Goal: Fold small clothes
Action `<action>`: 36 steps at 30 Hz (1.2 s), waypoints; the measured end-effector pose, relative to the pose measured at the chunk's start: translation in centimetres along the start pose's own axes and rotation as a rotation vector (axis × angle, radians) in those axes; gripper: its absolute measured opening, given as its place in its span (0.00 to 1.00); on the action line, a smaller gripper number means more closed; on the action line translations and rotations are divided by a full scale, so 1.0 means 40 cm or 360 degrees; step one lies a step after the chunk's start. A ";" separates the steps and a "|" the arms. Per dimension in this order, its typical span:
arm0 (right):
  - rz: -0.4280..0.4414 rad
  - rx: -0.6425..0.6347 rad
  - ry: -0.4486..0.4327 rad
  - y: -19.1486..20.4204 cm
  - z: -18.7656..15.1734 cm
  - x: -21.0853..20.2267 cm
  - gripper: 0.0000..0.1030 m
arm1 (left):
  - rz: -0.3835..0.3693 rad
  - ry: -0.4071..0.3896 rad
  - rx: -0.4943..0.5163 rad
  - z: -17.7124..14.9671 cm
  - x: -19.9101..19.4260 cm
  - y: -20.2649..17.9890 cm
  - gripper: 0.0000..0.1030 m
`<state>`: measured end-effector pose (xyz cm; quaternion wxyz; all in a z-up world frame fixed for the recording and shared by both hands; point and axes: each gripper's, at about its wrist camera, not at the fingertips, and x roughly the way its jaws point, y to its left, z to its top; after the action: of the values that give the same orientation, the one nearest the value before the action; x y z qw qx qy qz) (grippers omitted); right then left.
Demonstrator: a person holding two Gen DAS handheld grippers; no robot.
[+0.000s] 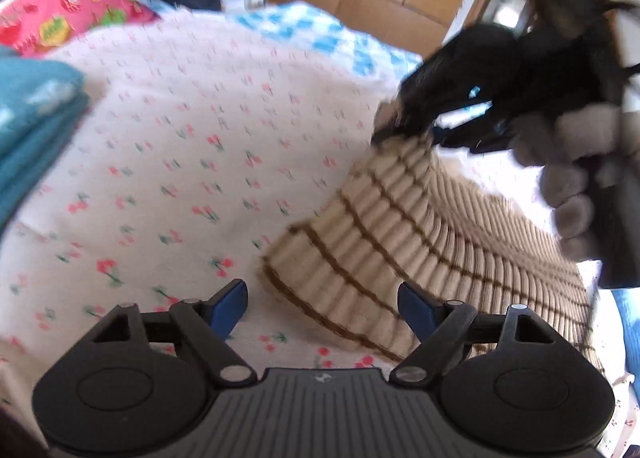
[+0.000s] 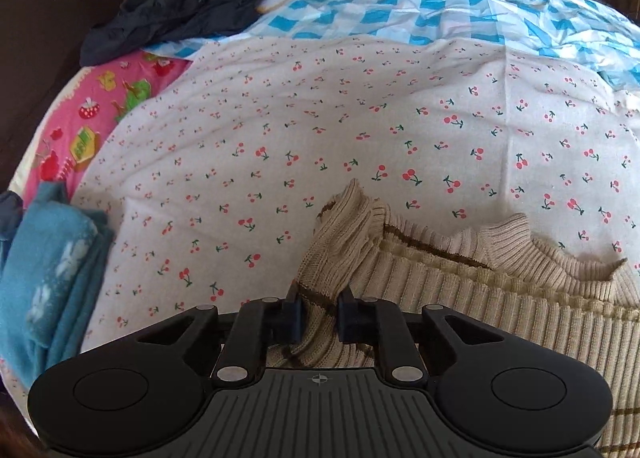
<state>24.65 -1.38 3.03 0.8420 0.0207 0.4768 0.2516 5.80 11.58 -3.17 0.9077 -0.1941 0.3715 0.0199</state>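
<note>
Only the left wrist view shows the right gripper (image 1: 384, 134) from outside, blurred, with a gloved hand (image 1: 576, 178) around its handle at the far right and its tips at the raised end of the sweater (image 1: 420, 242). Only the right wrist view shows the sweater's ribbed collar and a bunched sleeve end standing up from its near edge.

The sweater (image 2: 500, 298) (beige ribbed knit with thin brown stripes) lies on the cherry-print sheet (image 2: 320, 130). Left of and beyond the sweater the sheet is open cloth, with creases only. At the sheet's left edge sits a folded blue towel (image 2: 56, 270); beyond that a pink printed cloth (image 2: 92, 118) and a dark garment (image 2: 176, 10); a blue-checked sheet (image 2: 440, 6) borders the far side.

The left gripper (image 1: 320, 310) has its jaws spread wide, nothing between them, the sweater's hem edge just beside its right-hand finger. The right gripper (image 2: 319, 314) has its jaws drawn close, pinching a fold of the sweater's striped knit between the pads.
</note>
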 end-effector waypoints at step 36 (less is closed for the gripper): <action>0.0405 0.1237 -0.0576 -0.762 -0.400 -0.300 0.42 | -0.0451 0.0145 0.1167 -0.179 0.040 -0.661 0.21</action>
<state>18.93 -36.59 -4.57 0.8038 0.4378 0.3748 0.1476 6.96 -15.63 0.01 0.8932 0.0929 0.3632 -0.2482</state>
